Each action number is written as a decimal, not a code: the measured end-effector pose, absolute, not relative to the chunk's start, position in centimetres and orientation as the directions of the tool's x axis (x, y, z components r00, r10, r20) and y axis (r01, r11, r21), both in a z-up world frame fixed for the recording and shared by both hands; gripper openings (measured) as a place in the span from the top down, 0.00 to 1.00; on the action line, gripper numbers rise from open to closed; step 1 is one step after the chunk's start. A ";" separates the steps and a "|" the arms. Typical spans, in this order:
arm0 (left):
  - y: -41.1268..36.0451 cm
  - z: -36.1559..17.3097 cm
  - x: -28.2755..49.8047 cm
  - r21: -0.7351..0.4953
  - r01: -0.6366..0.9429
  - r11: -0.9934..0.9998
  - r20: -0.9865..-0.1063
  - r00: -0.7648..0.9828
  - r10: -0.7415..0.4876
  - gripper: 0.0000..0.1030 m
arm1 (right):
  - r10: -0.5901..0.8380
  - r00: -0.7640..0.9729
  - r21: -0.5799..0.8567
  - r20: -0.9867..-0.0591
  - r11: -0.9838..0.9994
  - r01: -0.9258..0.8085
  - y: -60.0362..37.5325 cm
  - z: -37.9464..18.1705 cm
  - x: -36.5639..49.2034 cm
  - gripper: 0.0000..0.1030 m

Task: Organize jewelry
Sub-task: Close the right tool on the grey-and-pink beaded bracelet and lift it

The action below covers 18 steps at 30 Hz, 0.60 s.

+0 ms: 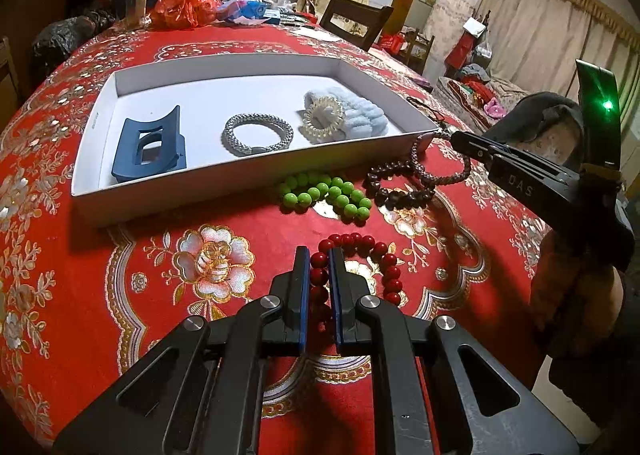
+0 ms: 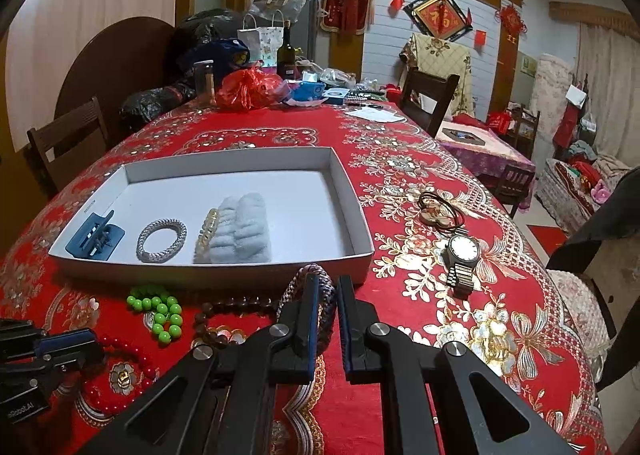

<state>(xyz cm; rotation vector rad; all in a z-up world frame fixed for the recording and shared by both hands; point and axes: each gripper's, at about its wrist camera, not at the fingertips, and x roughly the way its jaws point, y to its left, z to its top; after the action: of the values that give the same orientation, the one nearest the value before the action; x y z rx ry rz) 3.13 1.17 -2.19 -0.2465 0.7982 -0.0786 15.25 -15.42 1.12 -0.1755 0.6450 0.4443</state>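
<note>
Left gripper (image 1: 319, 255) pinches red bead bracelet (image 1: 362, 255) on near tablecloth (image 1: 140, 247). Right gripper (image 2: 328, 283) pinches braided bracelet (image 2: 320, 275) (lifted) near white tray (image 2: 224, 275) right corner.

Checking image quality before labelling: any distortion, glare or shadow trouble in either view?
Left wrist view: fisheye bends the white cardboard tray; a green light flares at right. Right wrist view: dark vignetted corners; beside the tray, the silver wristwatch stays sharp.
</note>
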 end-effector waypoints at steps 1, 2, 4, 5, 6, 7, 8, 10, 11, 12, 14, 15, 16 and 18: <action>1.2 -2.2 3.1 -0.248 -0.022 0.969 -0.699 0.697 -0.163 0.92 | 0.345 0.709 -0.021 -0.615 0.892 -0.452 -15.4 1.1 15.3 0.92; 1.2 -2.2 3.1 -0.247 -0.022 0.969 -0.699 0.697 -0.162 0.92 | 0.344 0.708 -0.021 -0.617 0.892 -0.451 -15.4 1.1 15.3 0.92; 1.2 -2.2 3.1 -0.248 -0.023 0.968 -0.698 0.697 -0.162 0.92 | 0.340 0.708 -0.020 -0.620 0.894 -0.447 -15.5 1.1 15.3 0.92; 1.2 -2.2 3.1 -0.248 -0.024 0.969 -0.698 0.698 -0.162 0.92 | 0.340 0.707 -0.019 -0.620 0.894 -0.447 -15.5 1.0 15.3 0.92; 1.2 -2.2 3.1 -0.249 -0.023 0.968 -0.697 0.698 -0.163 0.92 | 0.338 0.709 -0.019 -0.619 0.896 -0.444 -15.5 1.1 15.2 0.92; 1.2 -2.1 3.1 -0.249 -0.023 0.968 -0.697 0.698 -0.163 0.92 | 0.337 0.712 -0.019 -0.617 0.897 -0.441 -15.6 1.1 15.2 0.92; 1.2 -2.1 3.0 -0.249 -0.023 0.968 -0.696 0.699 -0.163 0.92 | 0.337 0.713 -0.018 -0.614 0.898 -0.440 -15.6 1.1 15.2 0.92; 1.2 -2.1 2.9 -0.250 -0.023 0.968 -0.694 0.701 -0.163 0.92 | 0.343 0.714 -0.016 -0.610 0.896 -0.444 -15.7 1.2 15.1 0.92; 1.2 -2.1 2.9 -0.250 -0.023 0.968 -0.693 0.702 -0.162 0.92 | 0.344 0.714 -0.017 -0.610 0.895 -0.445 -15.6 1.2 15.1 0.92; 1.2 -2.1 2.8 -0.249 -0.022 0.968 -0.692 0.704 -0.162 0.92 | 0.344 0.715 -0.018 -0.609 0.895 -0.446 -15.6 1.2 15.1 0.92; 1.3 -2.1 2.8 -0.249 -0.022 0.968 -0.691 0.705 -0.162 0.92 | 0.344 0.715 -0.019 -0.609 0.895 -0.447 -15.6 1.2 15.1 0.92; 1.3 -2.1 2.8 -0.249 -0.023 0.968 -0.690 0.705 -0.161 0.92 | 0.344 0.715 -0.018 -0.608 0.895 -0.446 -15.6 1.2 15.1 0.92; 1.3 -2.1 2.7 -0.250 -0.024 0.968 -0.689 0.706 -0.161 0.92 | 0.346 0.715 -0.017 -0.608 0.894 -0.447 -15.5 1.2 15.1 0.92; 1.3 -2.0 2.7 -0.253 -0.024 0.967 -0.688 0.708 -0.162 0.92 | 0.348 0.715 -0.016 -0.606 0.894 -0.448 -15.5 1.2 15.0 0.92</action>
<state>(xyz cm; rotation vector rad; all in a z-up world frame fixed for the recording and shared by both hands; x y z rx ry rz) 2.67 1.34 -2.00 -0.2518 0.7828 -0.0774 15.02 -15.52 1.19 -0.1662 0.6359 0.4426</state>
